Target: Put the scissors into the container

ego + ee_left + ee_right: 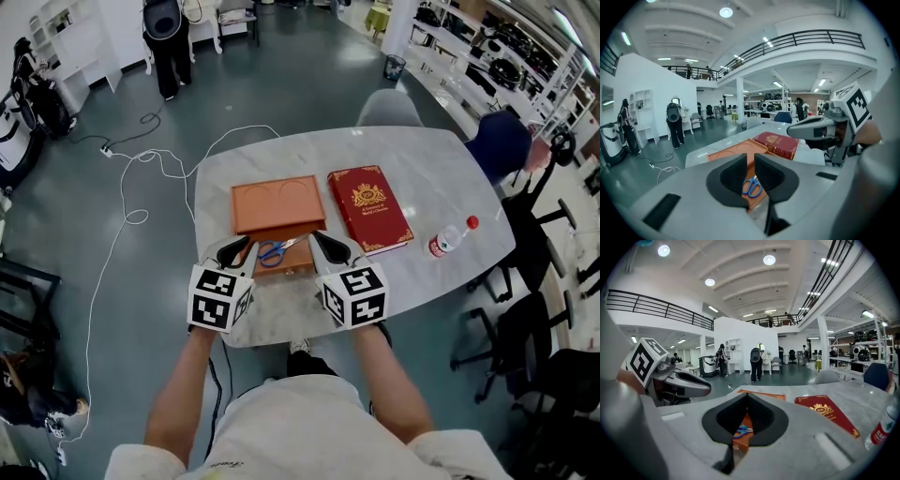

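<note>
- The desk, pale marble, fills the middle of the head view. The tan-orange container lies open at its centre, with the lid towards the top of the frame and the shallower tray part below it.
- The left tongs sit at the container's lower left corner and the right tongs at its lower right. Both point up the frame.
- Left tongs: all but together, with only a narrow slit between them and nothing in it. Right tongs: tips touching, gripping nothing.
- The scissors lie flat on the tray part, directly between the two tongs and just beside each.
- Their long axis runs left to right across the frame. The blue handles are nearer the left tongs and the pale blades point towards the right tongs.
- They look small, thin and low-lying. Judging by this, they already rest in the container.
</note>
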